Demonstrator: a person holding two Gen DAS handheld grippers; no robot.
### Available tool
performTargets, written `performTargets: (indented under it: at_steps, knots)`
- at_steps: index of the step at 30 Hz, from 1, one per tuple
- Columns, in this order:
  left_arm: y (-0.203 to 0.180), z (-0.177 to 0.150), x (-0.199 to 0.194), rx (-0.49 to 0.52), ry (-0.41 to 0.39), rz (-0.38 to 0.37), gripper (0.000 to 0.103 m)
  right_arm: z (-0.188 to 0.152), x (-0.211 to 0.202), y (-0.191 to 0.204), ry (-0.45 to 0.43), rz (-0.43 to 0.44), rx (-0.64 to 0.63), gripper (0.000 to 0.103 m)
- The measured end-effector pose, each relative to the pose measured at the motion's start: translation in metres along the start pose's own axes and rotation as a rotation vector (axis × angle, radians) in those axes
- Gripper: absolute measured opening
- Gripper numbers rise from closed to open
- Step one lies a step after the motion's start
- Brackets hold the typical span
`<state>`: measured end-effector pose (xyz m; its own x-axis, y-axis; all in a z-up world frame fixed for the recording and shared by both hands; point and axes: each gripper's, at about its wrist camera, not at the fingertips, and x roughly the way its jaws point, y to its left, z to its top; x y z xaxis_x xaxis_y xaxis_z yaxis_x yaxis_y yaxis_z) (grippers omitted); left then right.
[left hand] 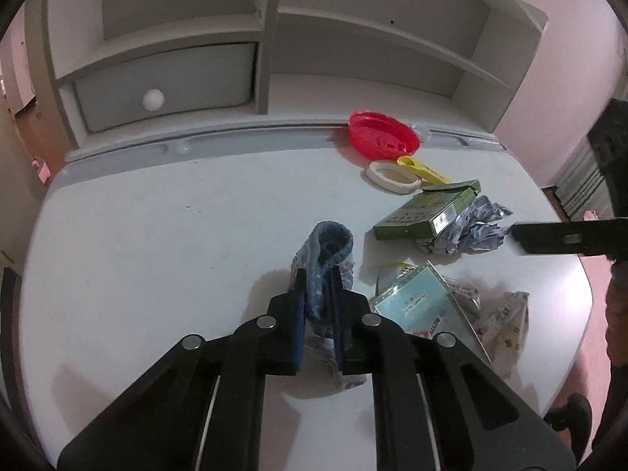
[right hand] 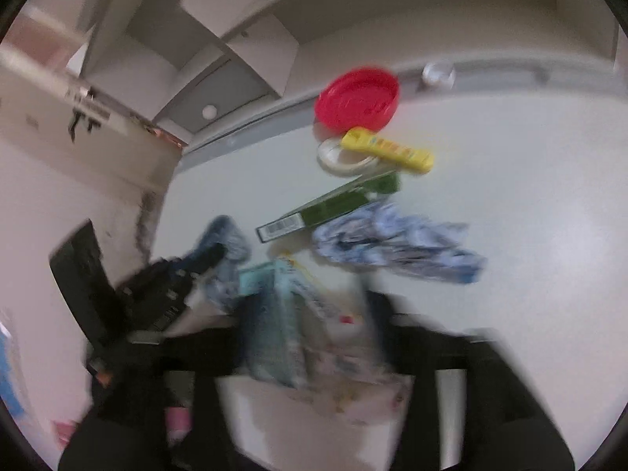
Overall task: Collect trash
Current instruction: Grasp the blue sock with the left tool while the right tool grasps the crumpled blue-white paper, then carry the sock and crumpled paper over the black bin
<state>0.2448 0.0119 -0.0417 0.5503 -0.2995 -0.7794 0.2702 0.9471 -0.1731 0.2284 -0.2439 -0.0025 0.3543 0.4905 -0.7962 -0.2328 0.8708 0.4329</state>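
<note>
Item: blue-grey fabric piece, sock-like (left hand: pixel 327 263), held off or just on the white table (left hand: pixel 157 235), pinched between the two fingers of the left gripper (left hand: pixel 318 306), jaws closed tight on its middle so the rolled cuff stands up ahead of the fingertips; the mid-body pinch likely keeps the limp cloth from slipping out. Item: right gripper (right hand: pixel 314 337), heavily blurred in its own view; clear packets (right hand: pixel 290 314) lie between its fingers, but whether the jaws have closed on them cannot be told. Remaining on the table, clustered at the right side: green carton (left hand: pixel 428 212) lying flat, crumpled silver-blue wrapper (left hand: pixel 467 227) touching its end, clear plastic packets with a pale blue card (left hand: pixel 420 302), tape roll (left hand: pixel 392 176), yellow object (left hand: pixel 422 168) partly over the roll, red lid (left hand: pixel 382 133) against the back ledge. No bin is visible. Judgement: collection is at an early stage, most litter uncollected.
</note>
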Motion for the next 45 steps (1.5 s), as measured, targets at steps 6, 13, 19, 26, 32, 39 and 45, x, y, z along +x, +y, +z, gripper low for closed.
performTargets:
  at_steps: [6,13,19,26,32,39,45]
  knots:
    - [0.003,0.000,-0.017,-0.002,-0.015,0.031,0.010,0.013,0.000,-0.002,-0.022,-0.239,-0.234,0.081]
    - [0.000,-0.004,-0.038,-0.006,-0.035,0.050,0.010,-0.002,0.050,-0.005,0.098,-0.288,-0.378,0.047]
    - [-0.012,-0.010,-0.053,0.001,-0.036,0.069,0.010,-0.018,0.020,-0.008,0.026,-0.265,-0.357,0.011]
    - [-0.052,-0.016,-0.084,0.046,-0.074,0.057,0.010,-0.042,-0.053,-0.020,-0.082,-0.207,-0.257,0.009]
    - [-0.098,-0.029,-0.100,0.110,-0.077,0.022,0.010,-0.080,-0.104,-0.033,-0.156,-0.168,-0.175,0.009]
    - [-0.183,-0.043,-0.102,0.237,-0.075,-0.074,0.010,-0.146,-0.173,-0.088,-0.260,-0.186,-0.044,0.009]
    - [-0.288,-0.063,-0.073,0.392,-0.047,-0.244,0.010,-0.221,-0.218,-0.155,-0.350,-0.296,0.130,0.010]
